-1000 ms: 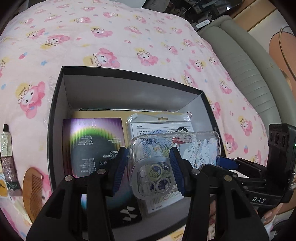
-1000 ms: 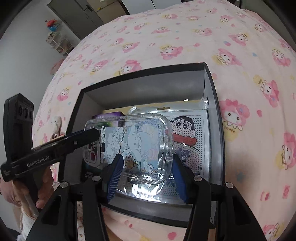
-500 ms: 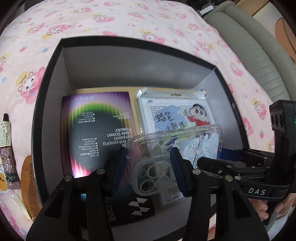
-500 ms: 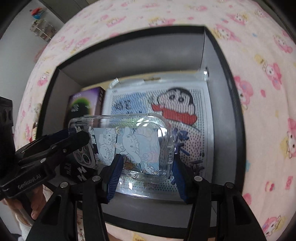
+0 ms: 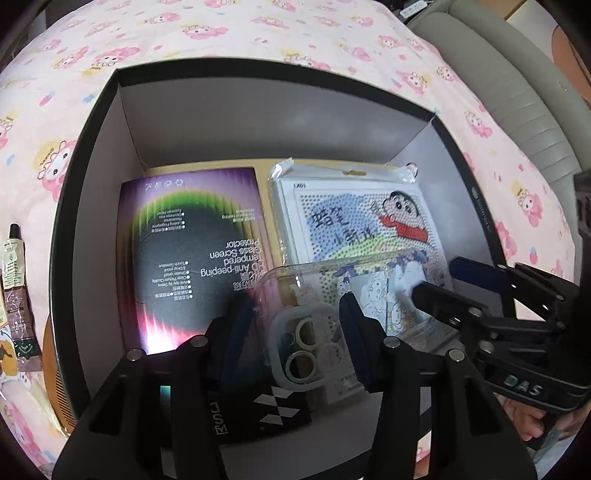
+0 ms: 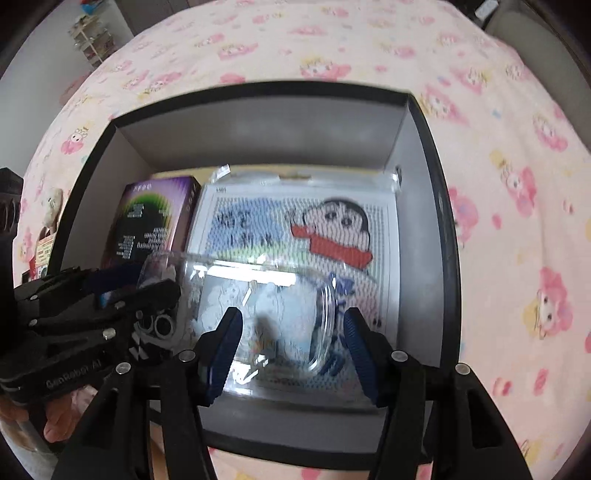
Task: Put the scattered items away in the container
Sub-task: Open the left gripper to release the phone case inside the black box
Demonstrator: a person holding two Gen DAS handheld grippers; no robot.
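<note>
Clear plastic phone case, printed with cartoon figures, camera cut-outs nearest the lens: held low inside the box, over its contents, not yet laid down. Left gripper clenched on the camera end, blue pads against both edges. Right gripper with jaws opening; the case's other end lies between them, and in the right wrist view the right pad seems to stand clear of the rim (the frame is blurred, so contact on the left pad cannot be settled). Beneath, already stowed: purple carton, legible upside down "HD Anti-peeping Tempered Glass Screen Protector"; beside it a bagged bead-picture kit with a cartoon boy in a red scarf and Chinese characters too small to read. Gripper bodies marked "DAS" and "GenRobot AI". Further out, on the pink cartoon-print bedcover, left of the box: a small tube and a wooden comb, still to be gathered. Judged well advanced.
</note>
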